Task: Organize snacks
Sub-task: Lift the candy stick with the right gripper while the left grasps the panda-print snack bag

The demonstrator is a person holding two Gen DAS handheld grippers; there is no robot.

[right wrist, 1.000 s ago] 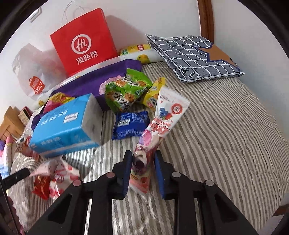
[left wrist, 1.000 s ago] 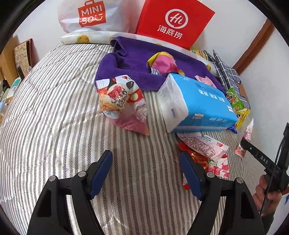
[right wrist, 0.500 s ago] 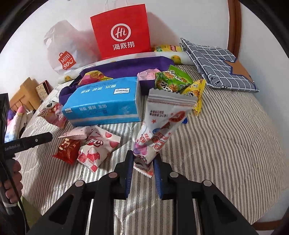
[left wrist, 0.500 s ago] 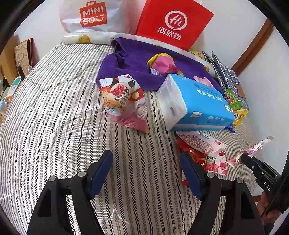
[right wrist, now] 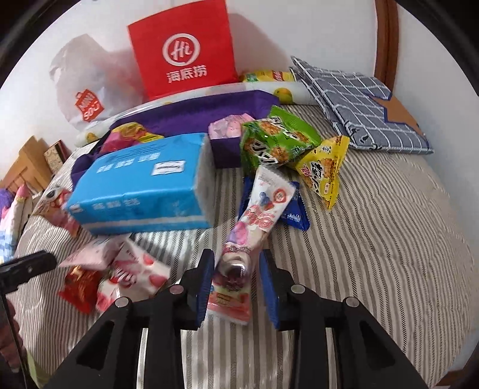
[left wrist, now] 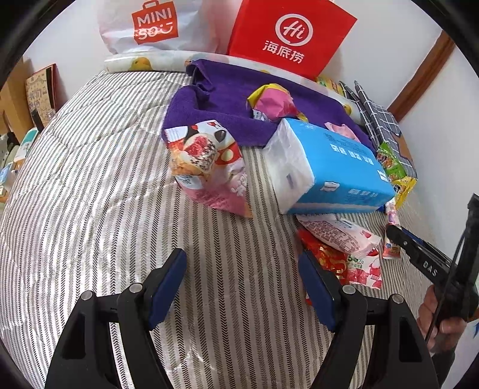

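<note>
striped bed (right wrist: 374, 239) fills both views. low centre, right tool (right wrist: 236, 281) is opening around a long pink snack pouch (right wrist: 263, 209), pads clear; light, crinkly, slippery, best pinched at its sealed end. left tool (left wrist: 242, 284) gapes, empty. blue tissue pack (right wrist: 143, 185) sits beyond.

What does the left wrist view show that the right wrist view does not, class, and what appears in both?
Left wrist view only: the open, empty left gripper over bare striped bedding.

Right wrist view only: the right gripper, jaws opening around the long pink snack packet, the dark blue packet and the whole checked cushion.

Both: the blue tissue pack, red Hi paper bag, white Miniso bag, purple towel, green snack bag and strawberry packets.
</note>
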